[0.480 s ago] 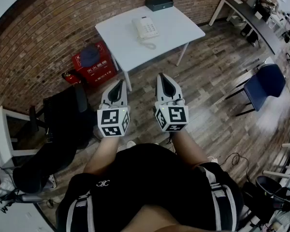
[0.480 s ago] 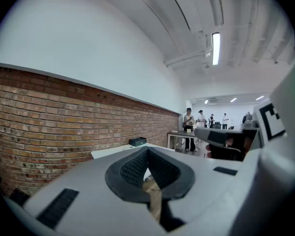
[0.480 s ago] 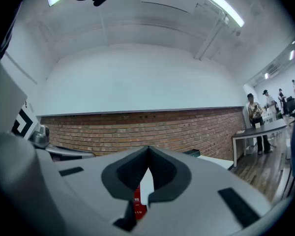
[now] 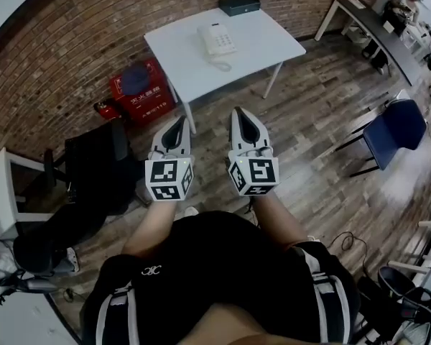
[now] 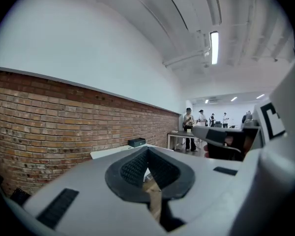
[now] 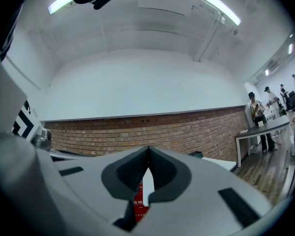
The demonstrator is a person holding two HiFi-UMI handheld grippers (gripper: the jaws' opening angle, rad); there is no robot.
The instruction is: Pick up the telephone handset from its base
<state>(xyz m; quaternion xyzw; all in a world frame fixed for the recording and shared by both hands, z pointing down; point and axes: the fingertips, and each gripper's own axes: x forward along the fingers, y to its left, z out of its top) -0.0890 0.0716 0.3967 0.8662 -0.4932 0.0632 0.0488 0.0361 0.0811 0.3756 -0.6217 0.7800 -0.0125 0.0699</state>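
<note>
Head view puts the telephone handset [image 4: 205,40] on its base [image 4: 221,39] on the table [image 4: 273,45], well ahead, so with my left gripper [image 4: 177,123] and right gripper [image 4: 239,115] both closed and empty, I'd step nearer first.

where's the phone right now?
Head view, top centre: the telephone sits on the white table by the brick wall, with the black box just beyond it.

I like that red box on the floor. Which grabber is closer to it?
Left. The left gripper is beside the red box; the right gripper is farther, past the left one.
</note>
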